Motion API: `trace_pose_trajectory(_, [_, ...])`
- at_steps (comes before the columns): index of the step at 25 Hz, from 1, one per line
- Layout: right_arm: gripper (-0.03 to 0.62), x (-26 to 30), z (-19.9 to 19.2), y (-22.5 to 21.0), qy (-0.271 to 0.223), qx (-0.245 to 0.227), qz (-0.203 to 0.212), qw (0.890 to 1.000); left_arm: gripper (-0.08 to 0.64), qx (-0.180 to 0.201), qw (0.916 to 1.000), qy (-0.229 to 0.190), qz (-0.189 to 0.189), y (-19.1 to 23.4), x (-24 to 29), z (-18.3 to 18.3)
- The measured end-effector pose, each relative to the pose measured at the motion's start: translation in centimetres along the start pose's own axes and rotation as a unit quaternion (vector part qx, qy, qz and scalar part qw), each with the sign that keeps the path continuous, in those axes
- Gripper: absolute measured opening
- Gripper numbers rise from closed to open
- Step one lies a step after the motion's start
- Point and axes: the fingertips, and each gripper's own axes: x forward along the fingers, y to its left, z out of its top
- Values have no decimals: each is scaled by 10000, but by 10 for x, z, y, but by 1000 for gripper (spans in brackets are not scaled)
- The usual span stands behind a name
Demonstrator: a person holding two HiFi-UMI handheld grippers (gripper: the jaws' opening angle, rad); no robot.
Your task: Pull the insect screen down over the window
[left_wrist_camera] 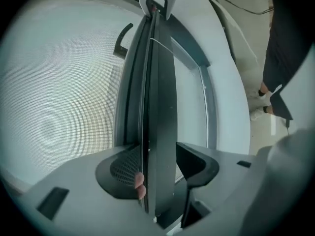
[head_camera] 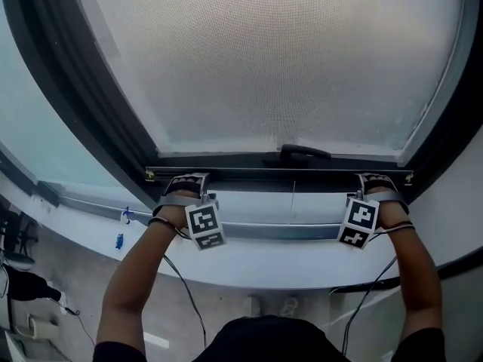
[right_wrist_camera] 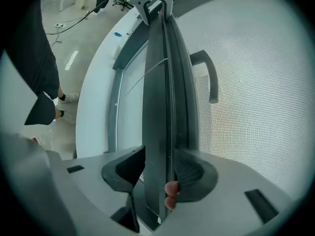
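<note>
Grey fine-woven mesh of the insect screen point(head_camera: 279, 59) fills the window opening beyond both grippers, bounded by a dark curved window frame point(head_camera: 68, 89). The screen's dark flat bottom bar point(head_camera: 279, 173) sits low, just above a pale grey sill rail point(head_camera: 294, 231) and a white window sill point(head_camera: 279, 266).

The left gripper point(head_camera: 185, 178) holds the bar near one end and the right gripper point(head_camera: 375, 178) holds it near the other. In the left gripper view the bar point(left_wrist_camera: 160, 107) runs straight out between the jaws of the left gripper point(left_wrist_camera: 157, 168), with both pads pressed on its faces. The right gripper view shows the same clamp by the right gripper point(right_wrist_camera: 160, 173) on the bar point(right_wrist_camera: 157, 107). A small pink rounded shape point(left_wrist_camera: 140, 183) lies beside one pad; what it is cannot be told.

Between the two grippers, a dark curved handle point(head_camera: 302, 154) rises from the bar on the mesh side. Left of the left gripper, a small blue object point(head_camera: 119, 240) rests on the sill. Thin dark cables point(head_camera: 181, 285) hang below each gripper.

Each gripper's cube point(head_camera: 205, 226) carries black-and-white square marker patterns.
</note>
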Motion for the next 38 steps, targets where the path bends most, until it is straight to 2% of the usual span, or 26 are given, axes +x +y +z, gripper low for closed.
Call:
trace_pose_trajectory(4, [181,-1,-1,1,66,-41,-22,10000,229,292,9994,149,122,1,1,-1])
trace_pose_trajectory(7, [181,0,-1,4,38,25,-18,10000,229,357,9991,165,138,-2,1,-1])
trace_pose_trajectory(13, [179,4,2,3,24,137,29,9999,232,116,9998,71,-146,-6,5,1])
trace_pose_trajectory(16, [180,-2,3,5,100,165,126,9997,232,120,9999,-1,61,-2,8,2])
trace_pose_trajectory(18, [179,1,0,4,129,110,-1,9999,232,78,9998,-50,150,-1,8,3])
trace_pose_trajectory(22, [178,7,0,-1,-4,16,-213,9998,230,19,9997,-201,149,-1,7,2])
trace_pose_trajectory(26, [133,4,0,-9,-35,-19,-112,9999,206,-283,9991,-322,-40,6,11,2])
trace_pose_trajectory(32, [135,3,0,-7,-47,-74,-123,9999,198,-245,9991,-348,27,6,10,2])
trace_pose_trajectory(35, [135,-8,1,-13,-173,138,-281,9994,198,-359,9983,-451,88,8,4,2])
trace_pose_trajectory(38, [135,-33,4,-37,-583,834,-819,9914,198,-939,9914,-892,190,20,-13,8])
